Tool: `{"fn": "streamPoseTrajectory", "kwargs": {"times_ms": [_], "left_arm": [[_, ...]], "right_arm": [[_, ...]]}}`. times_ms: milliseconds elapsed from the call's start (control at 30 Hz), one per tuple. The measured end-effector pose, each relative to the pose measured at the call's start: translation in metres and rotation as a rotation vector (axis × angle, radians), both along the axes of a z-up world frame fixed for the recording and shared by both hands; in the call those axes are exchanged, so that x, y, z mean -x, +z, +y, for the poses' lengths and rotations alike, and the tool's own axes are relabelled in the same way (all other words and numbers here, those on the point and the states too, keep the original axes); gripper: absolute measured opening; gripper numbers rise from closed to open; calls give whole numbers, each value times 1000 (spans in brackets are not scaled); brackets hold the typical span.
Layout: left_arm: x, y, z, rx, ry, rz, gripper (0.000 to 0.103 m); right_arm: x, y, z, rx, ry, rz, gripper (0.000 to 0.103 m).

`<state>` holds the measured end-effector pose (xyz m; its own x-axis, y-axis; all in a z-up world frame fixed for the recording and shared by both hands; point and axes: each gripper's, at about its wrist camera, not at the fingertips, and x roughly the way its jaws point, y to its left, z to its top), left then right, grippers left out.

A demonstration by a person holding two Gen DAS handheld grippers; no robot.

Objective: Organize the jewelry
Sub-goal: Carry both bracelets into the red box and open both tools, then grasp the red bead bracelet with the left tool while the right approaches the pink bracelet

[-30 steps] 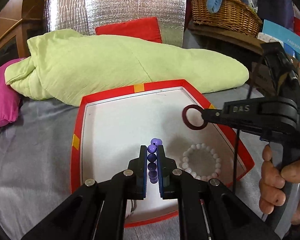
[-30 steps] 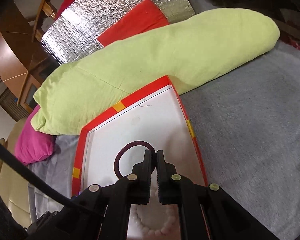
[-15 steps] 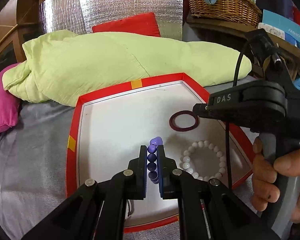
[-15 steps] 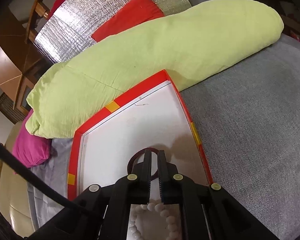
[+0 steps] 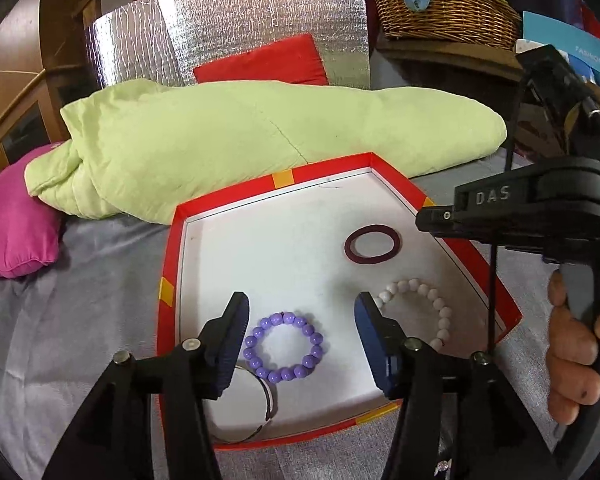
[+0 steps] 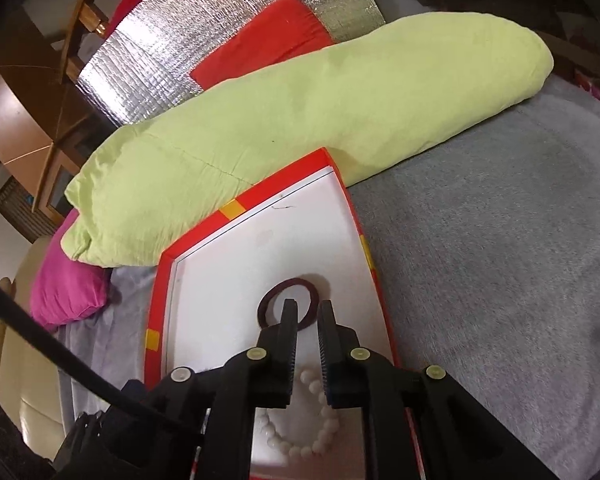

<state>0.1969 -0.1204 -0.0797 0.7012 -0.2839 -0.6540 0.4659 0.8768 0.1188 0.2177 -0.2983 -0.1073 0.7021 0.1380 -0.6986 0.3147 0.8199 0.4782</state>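
A red-rimmed white tray [image 5: 168, 264] lies on the grey bedding. The purple bead bracelet [image 5: 284, 346] rests flat on the tray floor between the fingers of my left gripper [image 5: 300, 304], whose jaws are opening wide and do not touch it. A maroon ring [image 5: 373, 244] lies flat near the tray's far right. In the left wrist view my right gripper [image 5: 424, 216] hovers just right of it. In the right wrist view the right gripper [image 6: 307, 312] is opening by a narrow gap, the maroon ring [image 6: 266, 302] loose on the floor ahead. A white bead bracelet [image 5: 420, 312] lies beside the purple one.
A thin metal bangle [image 5: 270, 396] lies at the tray's near edge. A long green pillow [image 5: 260, 128] runs behind the tray, with a magenta cushion [image 5: 12, 232] at left. A wicker basket [image 5: 440, 8] stands at the back right. A hand [image 5: 572, 360] holds the right gripper's handle.
My left gripper has opened and the purple bracelet now lies flat in the tray. The right gripper lowered the maroon ring onto the tray, let go and parted slightly.
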Motion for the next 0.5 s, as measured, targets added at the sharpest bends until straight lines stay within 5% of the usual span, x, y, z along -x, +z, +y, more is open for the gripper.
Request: {"fn": "streamPoseTrajectory", "kwargs": {"times_ms": [500], "left_arm": [[43,14,29,-33,49,-46,65]], "right_arm": [[56,23,3,4,26,-18,21]]}}
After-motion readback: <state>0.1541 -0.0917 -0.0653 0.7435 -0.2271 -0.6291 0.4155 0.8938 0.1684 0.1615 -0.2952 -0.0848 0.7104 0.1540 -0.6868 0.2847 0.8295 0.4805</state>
